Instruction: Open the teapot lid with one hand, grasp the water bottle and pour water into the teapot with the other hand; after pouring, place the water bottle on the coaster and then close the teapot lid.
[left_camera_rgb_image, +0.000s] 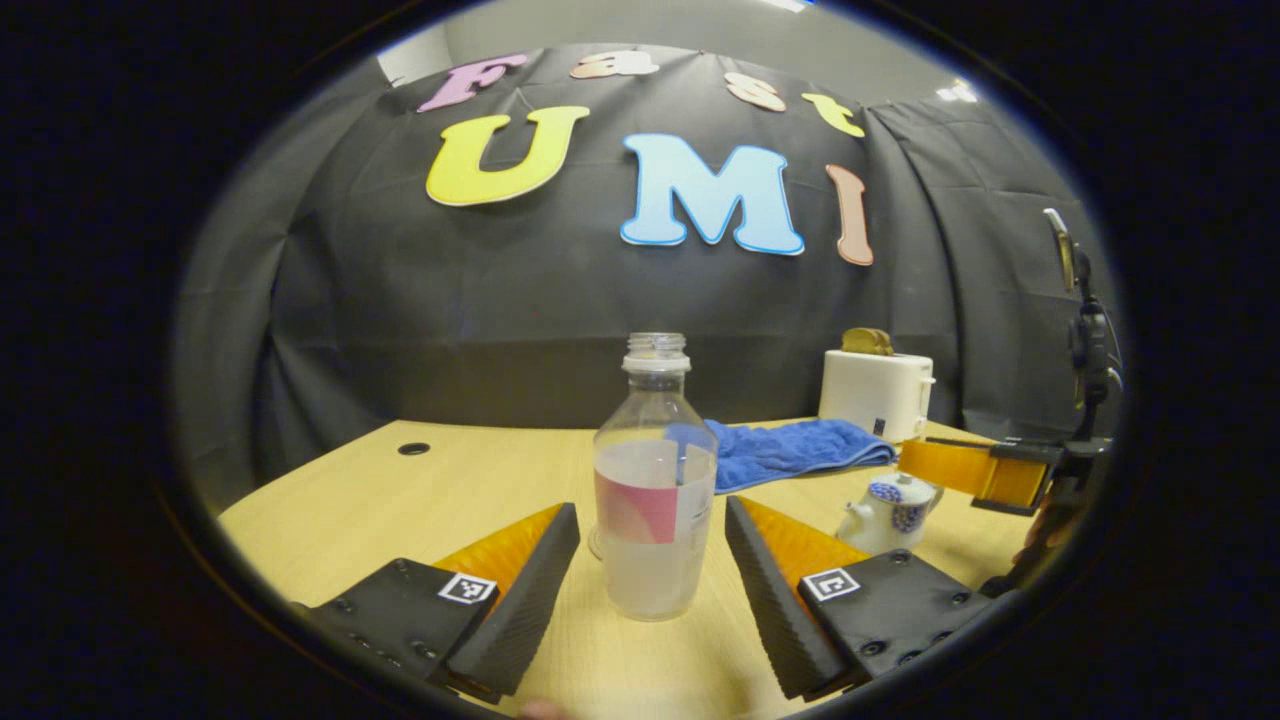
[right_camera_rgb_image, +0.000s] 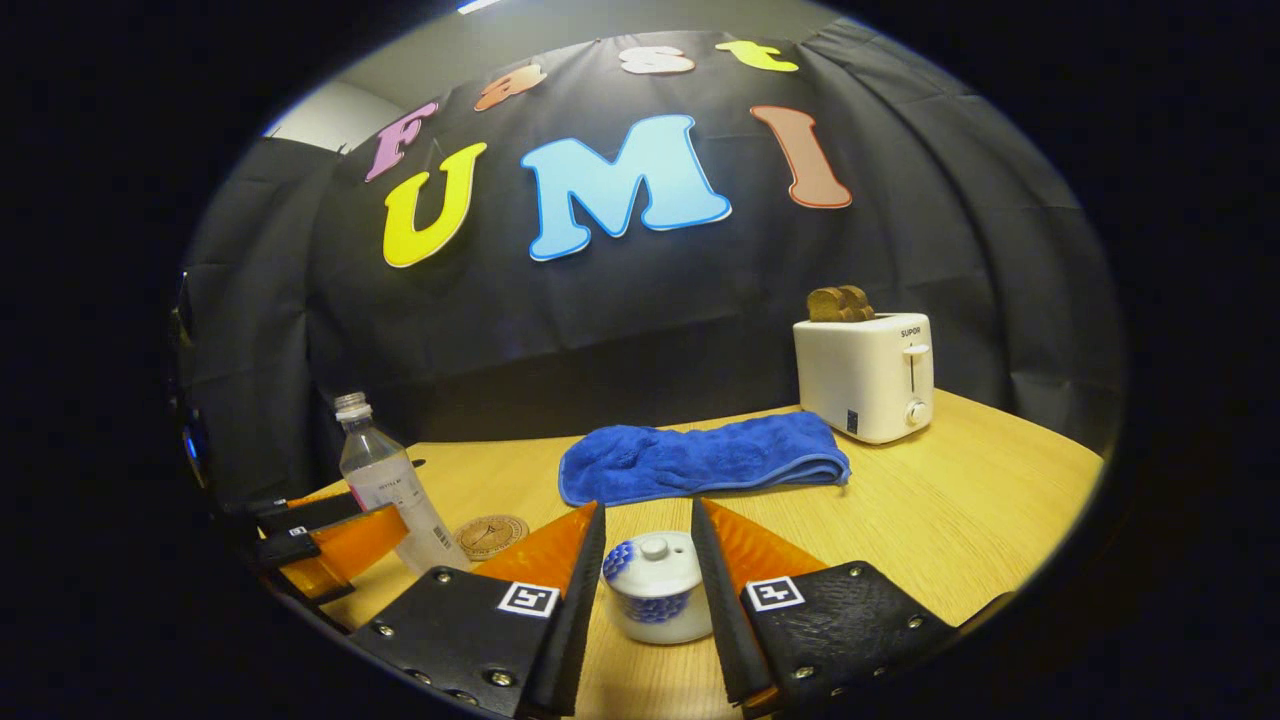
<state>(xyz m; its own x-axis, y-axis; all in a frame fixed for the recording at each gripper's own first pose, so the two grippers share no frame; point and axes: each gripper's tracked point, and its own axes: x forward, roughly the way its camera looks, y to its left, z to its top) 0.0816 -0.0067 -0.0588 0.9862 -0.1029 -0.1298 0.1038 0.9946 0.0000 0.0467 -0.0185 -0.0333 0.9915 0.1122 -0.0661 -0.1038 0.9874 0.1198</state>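
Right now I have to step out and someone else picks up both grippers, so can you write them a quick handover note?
Left gripper: open, fingers either side of the water bottle, not yet closed on it. The bottle stands upright on the table, uncapped, partly filled.
Right gripper: open, fingers flanking the teapot, which has its lid on.
The coaster lies bare just beyond the bottle.
Done: both grippers lined up on their targets.
Left: lift the lid, grasp the bottle and pour, set the bottle on the coaster, close the lid.
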